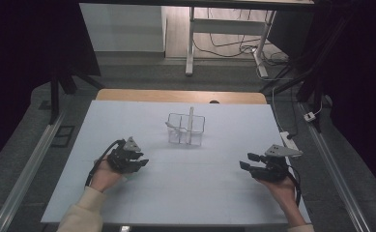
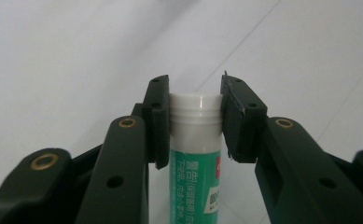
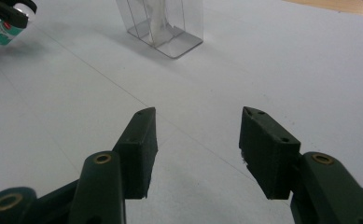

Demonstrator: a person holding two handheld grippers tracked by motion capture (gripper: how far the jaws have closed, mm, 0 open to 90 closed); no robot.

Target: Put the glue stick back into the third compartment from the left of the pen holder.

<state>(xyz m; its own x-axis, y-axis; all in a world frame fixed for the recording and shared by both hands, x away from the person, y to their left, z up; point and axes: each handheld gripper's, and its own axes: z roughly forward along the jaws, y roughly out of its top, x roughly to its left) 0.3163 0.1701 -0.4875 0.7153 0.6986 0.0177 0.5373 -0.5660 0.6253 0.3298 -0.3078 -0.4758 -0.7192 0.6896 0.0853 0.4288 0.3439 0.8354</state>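
1. The left gripper (image 2: 195, 121) is clamped on a glue stick (image 2: 195, 154): both pads bear on the ribbed white cap end, with the green-labelled barrel running back between the fingers (image 2: 157, 121). Gripping at the cap leaves the barrel free — a sensible hold, in my judgement, if the tube is to go into a container end first.

2. In the high view the left gripper (image 1: 138, 159) sits left of centre over the counter (image 1: 200, 193), the person's hand (image 1: 106, 176) beneath it. From the right gripper view the glue stick (image 3: 5, 31) appears clear of the surface, though the gap cannot be confirmed.

3. The right gripper (image 3: 198, 140) holds nothing; its fingers stand apart with bare counter between them. In the high view it (image 1: 248, 162) waits near the right side, well apart from the left — probably kept out of the way.

4. A clear plastic organiser (image 1: 186, 129) stands upright toward the far middle of the counter, divided into compartments, with a pale upright item (image 1: 191, 123) inside. Which compartment holds it cannot be told.

5. Room for moving: open counter lies between the left gripper and the organiser, with no obstruction seen. The organiser's thin transparent rim is the edge to watch — easy to clip on approach.
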